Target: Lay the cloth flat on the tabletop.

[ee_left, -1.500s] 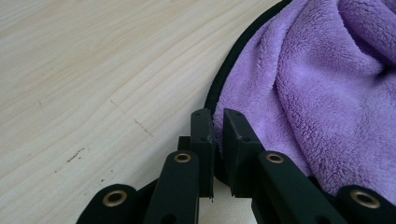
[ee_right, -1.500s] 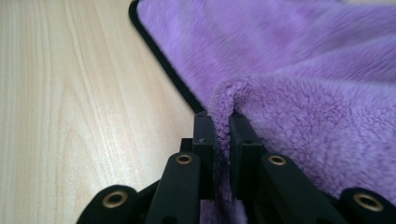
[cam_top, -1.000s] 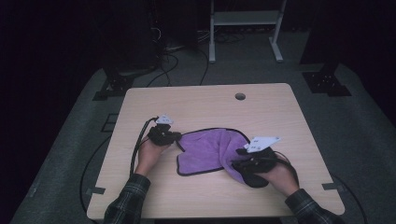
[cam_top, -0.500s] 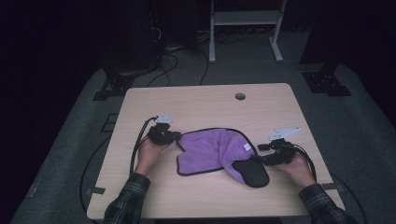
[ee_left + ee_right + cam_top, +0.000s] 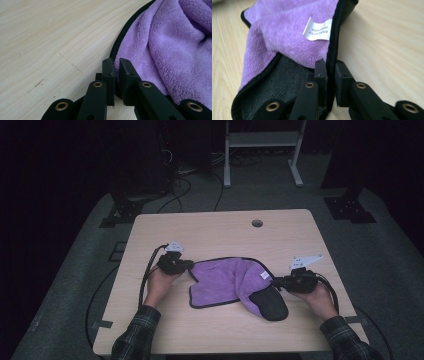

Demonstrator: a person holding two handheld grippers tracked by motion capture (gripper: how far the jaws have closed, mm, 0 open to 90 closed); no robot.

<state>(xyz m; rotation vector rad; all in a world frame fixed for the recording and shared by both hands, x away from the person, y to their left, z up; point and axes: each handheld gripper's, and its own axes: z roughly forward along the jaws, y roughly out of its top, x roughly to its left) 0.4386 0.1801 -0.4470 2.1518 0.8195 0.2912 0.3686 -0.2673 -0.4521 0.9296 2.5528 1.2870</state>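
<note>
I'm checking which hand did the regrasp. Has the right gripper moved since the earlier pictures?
Yes. In the high view the right gripper has shifted toward the table's right edge, from over the purple cloth to its right hem, where its jaws have just closed.

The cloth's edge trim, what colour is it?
Black, bordering the purple cloth; the right gripper view shows the trim best.
</note>
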